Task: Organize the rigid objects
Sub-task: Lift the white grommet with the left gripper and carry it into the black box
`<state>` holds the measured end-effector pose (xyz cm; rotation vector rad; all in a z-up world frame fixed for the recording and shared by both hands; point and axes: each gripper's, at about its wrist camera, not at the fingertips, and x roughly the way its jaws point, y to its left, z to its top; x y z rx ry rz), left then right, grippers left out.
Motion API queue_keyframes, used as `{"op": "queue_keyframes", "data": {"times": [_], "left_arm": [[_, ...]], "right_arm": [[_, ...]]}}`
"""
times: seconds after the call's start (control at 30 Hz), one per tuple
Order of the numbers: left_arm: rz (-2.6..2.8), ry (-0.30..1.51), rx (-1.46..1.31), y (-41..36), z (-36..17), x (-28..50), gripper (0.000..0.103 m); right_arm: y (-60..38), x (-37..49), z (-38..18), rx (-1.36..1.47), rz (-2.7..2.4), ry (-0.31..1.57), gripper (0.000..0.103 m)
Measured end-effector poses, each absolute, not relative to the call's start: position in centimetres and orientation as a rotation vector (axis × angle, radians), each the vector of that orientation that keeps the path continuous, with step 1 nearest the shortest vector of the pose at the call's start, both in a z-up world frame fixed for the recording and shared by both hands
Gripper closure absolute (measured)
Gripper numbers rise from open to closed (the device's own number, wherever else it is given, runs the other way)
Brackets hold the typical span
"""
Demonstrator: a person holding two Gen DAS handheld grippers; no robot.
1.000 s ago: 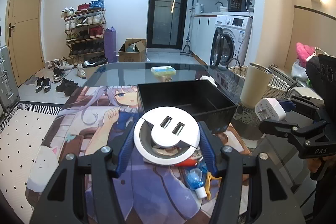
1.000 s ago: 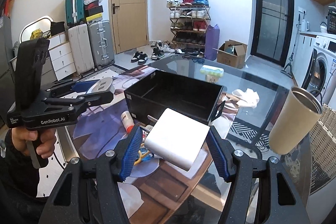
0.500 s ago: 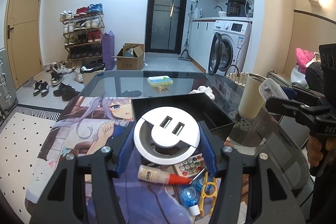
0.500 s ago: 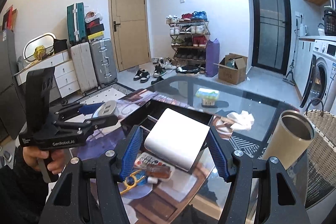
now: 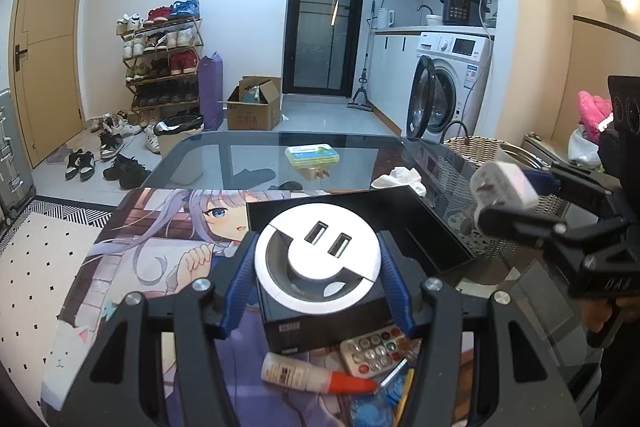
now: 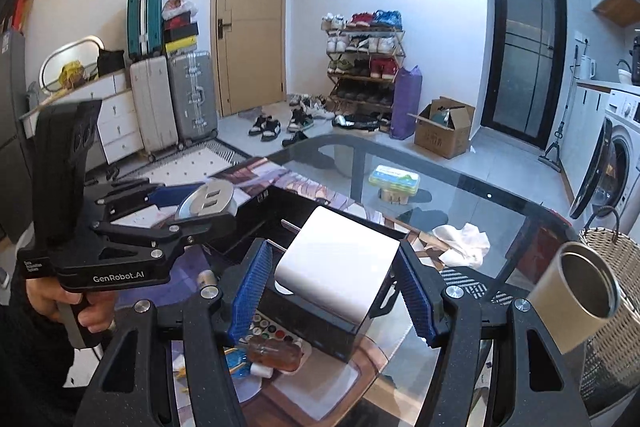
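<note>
My left gripper [image 5: 317, 273] is shut on a round white USB hub [image 5: 316, 261] and holds it above the near end of the black organizer box [image 5: 420, 223]. It also shows in the right wrist view [image 6: 206, 201]. My right gripper [image 6: 336, 281] is shut on a white charger block [image 6: 338, 269] and holds it over the same box [image 6: 256, 223]. The charger also shows in the left wrist view [image 5: 502, 189], to the right of the box. Both are held above the box, apart from it.
On the anime desk mat [image 5: 152, 247] before the box lie a glue tube [image 5: 312, 377], a small keypad remote [image 5: 374, 351] and blue items. A beige tumbler [image 6: 576, 285], a white cloth [image 6: 464, 241], a green-lidded case [image 6: 394, 181] and a wicker basket [image 6: 616, 247] are around the glass table.
Both grippers have risen and pulled back from the table with their objects still held. The box now sits lower in both views.
</note>
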<state>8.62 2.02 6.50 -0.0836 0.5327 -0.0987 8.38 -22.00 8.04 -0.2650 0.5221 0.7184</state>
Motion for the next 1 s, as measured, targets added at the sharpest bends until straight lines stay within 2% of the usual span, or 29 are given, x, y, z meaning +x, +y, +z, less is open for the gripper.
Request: {"op": "queue_keyframes", "data": {"times": [1.0], "left_arm": [[-0.081, 0.561, 0.011, 0.9, 2.7, 13.3, 0.046]], "right_arm": [[-17.2, 15.0, 0.3, -0.382, 0.722, 0.544, 0.040]]}}
